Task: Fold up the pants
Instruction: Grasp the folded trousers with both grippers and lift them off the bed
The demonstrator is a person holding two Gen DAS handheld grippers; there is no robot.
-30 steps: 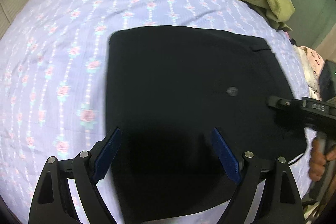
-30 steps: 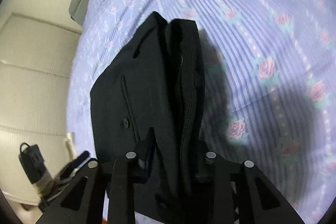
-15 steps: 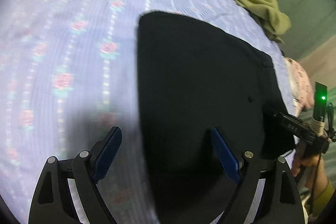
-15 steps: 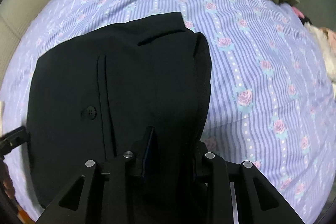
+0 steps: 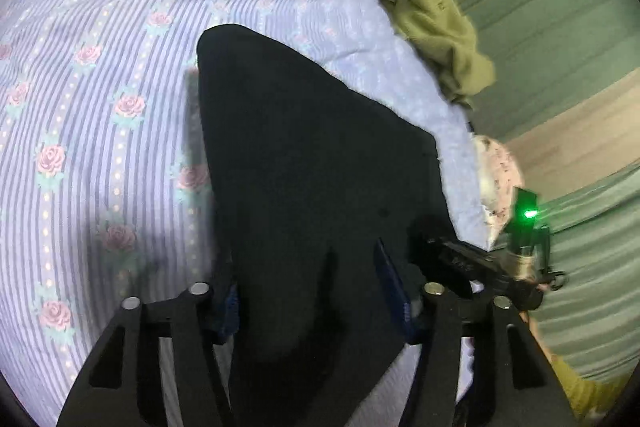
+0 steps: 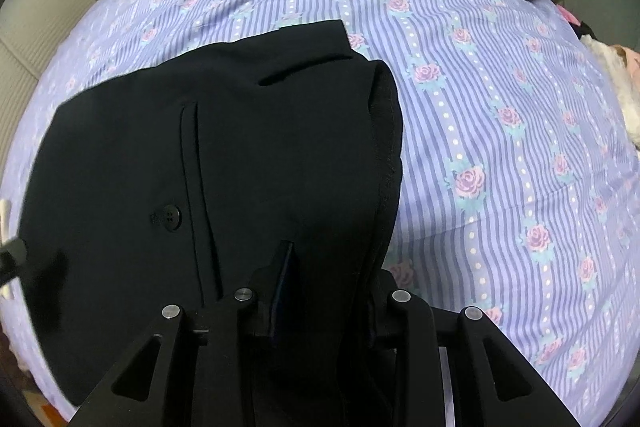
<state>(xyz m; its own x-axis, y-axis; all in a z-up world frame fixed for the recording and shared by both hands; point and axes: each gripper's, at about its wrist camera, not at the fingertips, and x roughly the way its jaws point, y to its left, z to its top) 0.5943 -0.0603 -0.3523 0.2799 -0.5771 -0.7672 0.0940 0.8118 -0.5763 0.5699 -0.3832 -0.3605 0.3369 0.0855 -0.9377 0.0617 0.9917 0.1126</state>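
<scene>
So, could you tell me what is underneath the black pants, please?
The black pants lie on the floral bedsheet, which shows all around them. Whatever is directly beneath the fabric is covered.

Not seeing any readable text in either view right now. There's some faint lettering showing on the side of the right gripper (image 5: pixel 466 259) as it's poking into the left wrist view, but it's coming out way too blurry and dark to make out. Nothing's reading on the black pants (image 6: pixel 224 163) or the flowered bedsheet (image 6: pixel 480 99) either
</scene>
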